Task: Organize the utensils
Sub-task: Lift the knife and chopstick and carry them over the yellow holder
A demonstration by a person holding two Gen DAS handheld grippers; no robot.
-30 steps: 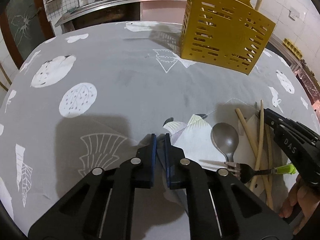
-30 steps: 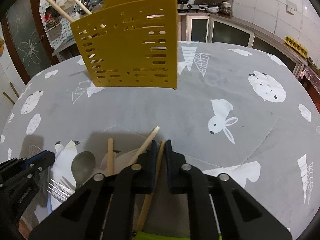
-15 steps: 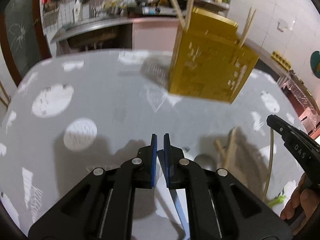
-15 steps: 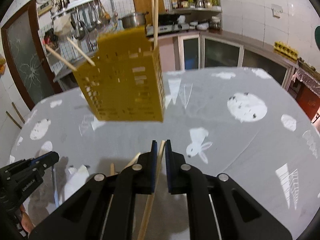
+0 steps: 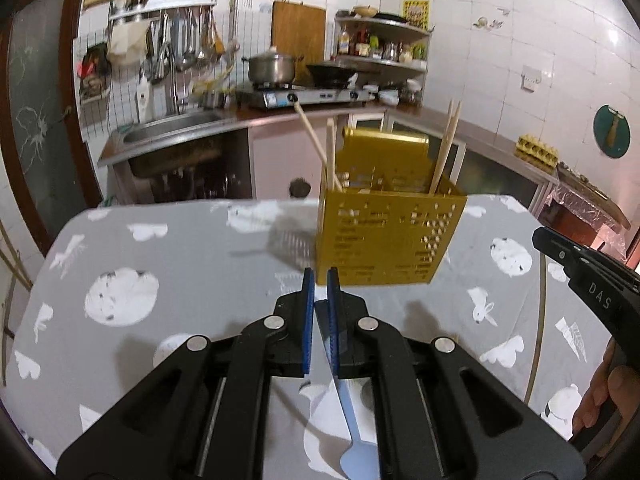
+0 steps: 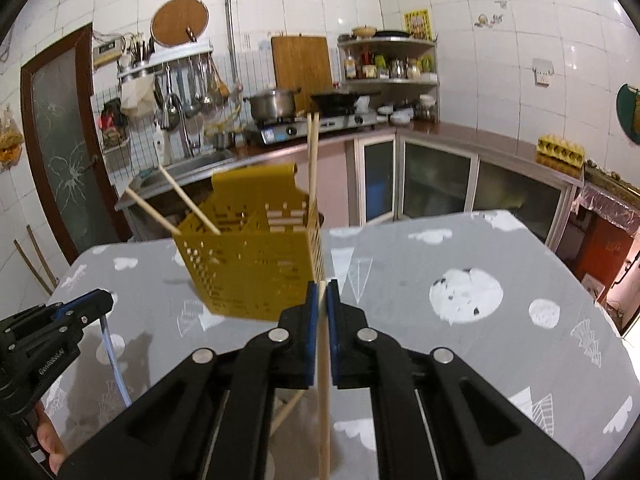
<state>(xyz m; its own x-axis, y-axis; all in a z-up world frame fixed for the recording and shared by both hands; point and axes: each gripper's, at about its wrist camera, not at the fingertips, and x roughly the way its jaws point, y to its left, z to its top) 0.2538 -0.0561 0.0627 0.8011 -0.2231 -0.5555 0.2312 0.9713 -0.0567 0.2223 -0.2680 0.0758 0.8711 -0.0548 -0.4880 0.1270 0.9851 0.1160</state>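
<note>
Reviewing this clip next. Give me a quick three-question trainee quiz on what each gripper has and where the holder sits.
1. True or false: the left gripper is shut on a light blue utensil.
2. What does the right gripper hold? A) fork B) wooden chopstick C) nothing
3. Fill in: the yellow utensil holder stands on the grey patterned ____.

Key
1. True; the blue handle runs between its pads and hangs below.
2. B
3. tablecloth
</note>
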